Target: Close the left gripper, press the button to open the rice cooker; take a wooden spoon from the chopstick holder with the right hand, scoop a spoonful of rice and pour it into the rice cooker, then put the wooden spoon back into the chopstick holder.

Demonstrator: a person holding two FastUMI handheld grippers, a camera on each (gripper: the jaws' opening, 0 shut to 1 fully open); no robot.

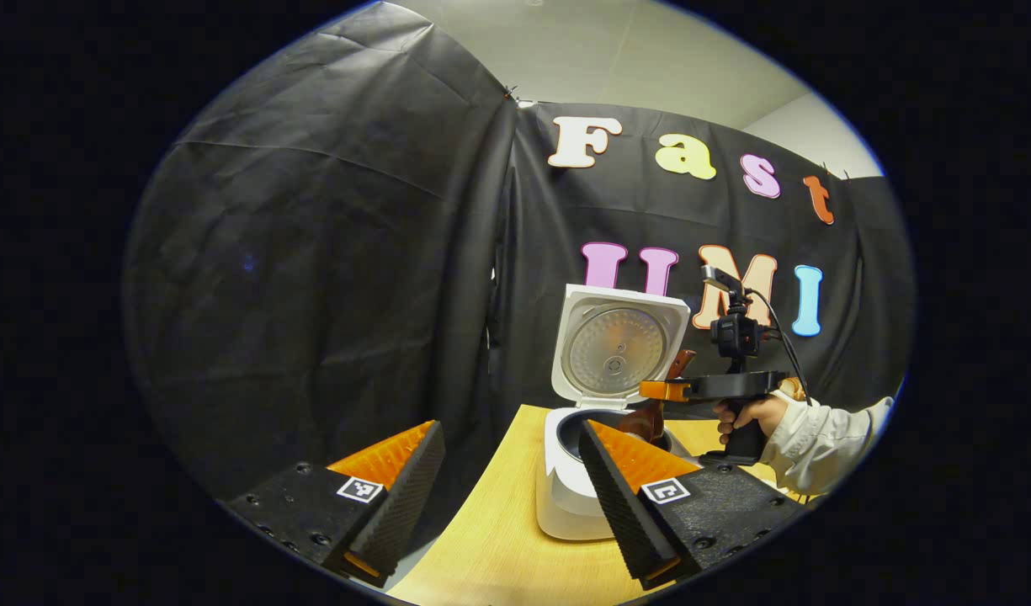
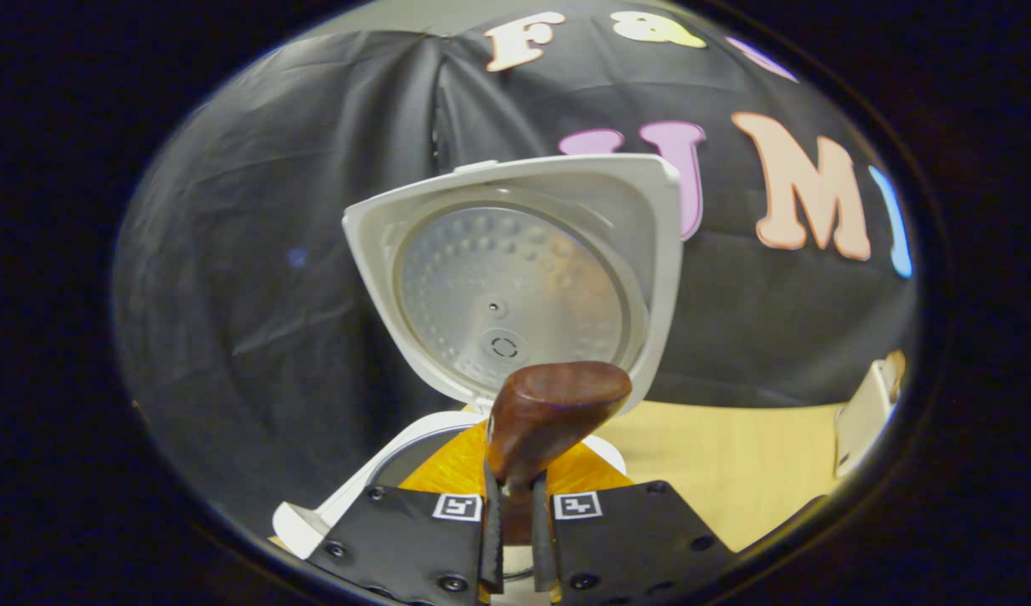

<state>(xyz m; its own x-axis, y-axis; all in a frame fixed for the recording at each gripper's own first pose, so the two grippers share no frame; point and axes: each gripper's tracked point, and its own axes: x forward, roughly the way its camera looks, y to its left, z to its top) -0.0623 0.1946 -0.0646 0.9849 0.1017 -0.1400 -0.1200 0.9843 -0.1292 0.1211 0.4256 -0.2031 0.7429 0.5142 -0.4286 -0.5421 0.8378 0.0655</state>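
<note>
- Two fingers of the right gripper [image 2: 512, 513] are pressing together on the handle of the spoon [image 2: 549, 417], whose rounded brown end is sticking up between them in the right gripper view.
- In the left gripper view the right gripper [image 1: 660, 390] is reaching over the cooker [image 1: 565, 480], with the spoon [image 1: 654, 412] slanting down from its fingers into the open pot; whether the bowl is carrying rice cannot be told.
- A hand [image 1: 746, 417] in a pale sleeve [image 1: 822, 442] is gripping that gripper's handle from the right.
- The left gripper [image 1: 502, 497] is sitting with its two fingers spread well apart and nothing between them, low and near the cooker's front.
- The cooker is standing on the table [image 1: 498, 547], near its left edge, with its lid [image 1: 618, 347] raised upright at the back and the round inner plate facing forward.
- In the right gripper view the lid [image 2: 515, 278] is standing just beyond the spoon's end, and the cooker's rim [image 2: 397, 459] is curving below the fingers.
- Farther right, a pale object [image 2: 868, 412] is sitting at the table [image 2: 734, 454] edge; what it is cannot be told.
</note>
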